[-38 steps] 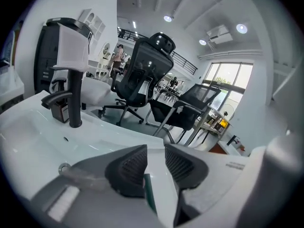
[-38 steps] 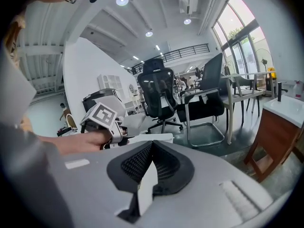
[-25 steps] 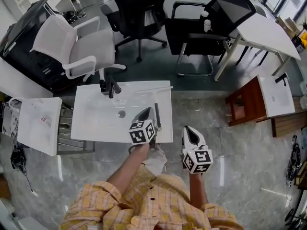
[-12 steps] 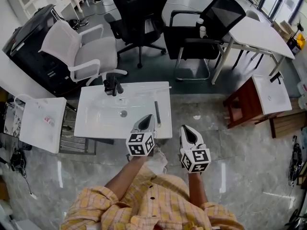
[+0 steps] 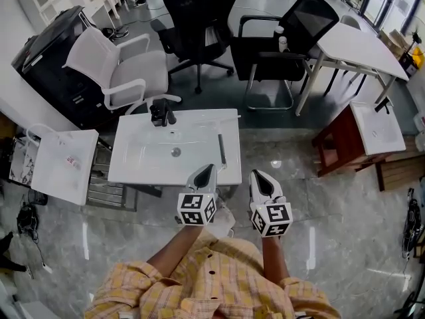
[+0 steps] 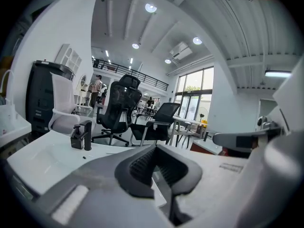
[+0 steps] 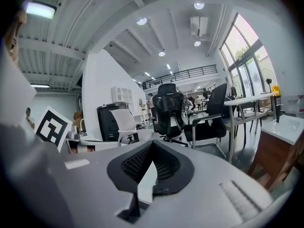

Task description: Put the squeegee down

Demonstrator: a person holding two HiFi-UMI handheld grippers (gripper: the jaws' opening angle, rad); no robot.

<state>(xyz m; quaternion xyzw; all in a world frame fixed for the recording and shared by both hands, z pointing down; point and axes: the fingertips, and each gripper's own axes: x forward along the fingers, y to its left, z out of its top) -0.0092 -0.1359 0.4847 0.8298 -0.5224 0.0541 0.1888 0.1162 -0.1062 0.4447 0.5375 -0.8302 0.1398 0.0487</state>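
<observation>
The squeegee (image 5: pixel 222 149), a thin dark bar, lies flat on the right part of the white sink top (image 5: pixel 139 168). My left gripper (image 5: pixel 207 170) hangs just in front of the sink's near edge, apart from the squeegee, shut and holding nothing. In the left gripper view the left gripper (image 6: pixel 157 171) has its dark pads together, with the sink top beyond them. Beside it, over the floor, my right gripper (image 5: pixel 258 177) is shut too and holds nothing. The right gripper view shows the right gripper (image 7: pixel 145 169) with its tips meeting.
A black faucet (image 5: pixel 161 112) stands at the sink's far edge. A white chair (image 5: pixel 119 72) and two black chairs (image 5: pixel 199 18) are behind it. A smaller white basin (image 5: pixel 63 165) is at the left, a white table (image 5: pixel 358 45) and a wooden stand (image 5: pixel 345 141) at the right.
Both grippers have drawn back from the sink toward the person and risen. The left one has left the sink top, and the squeegee stays lying there.
</observation>
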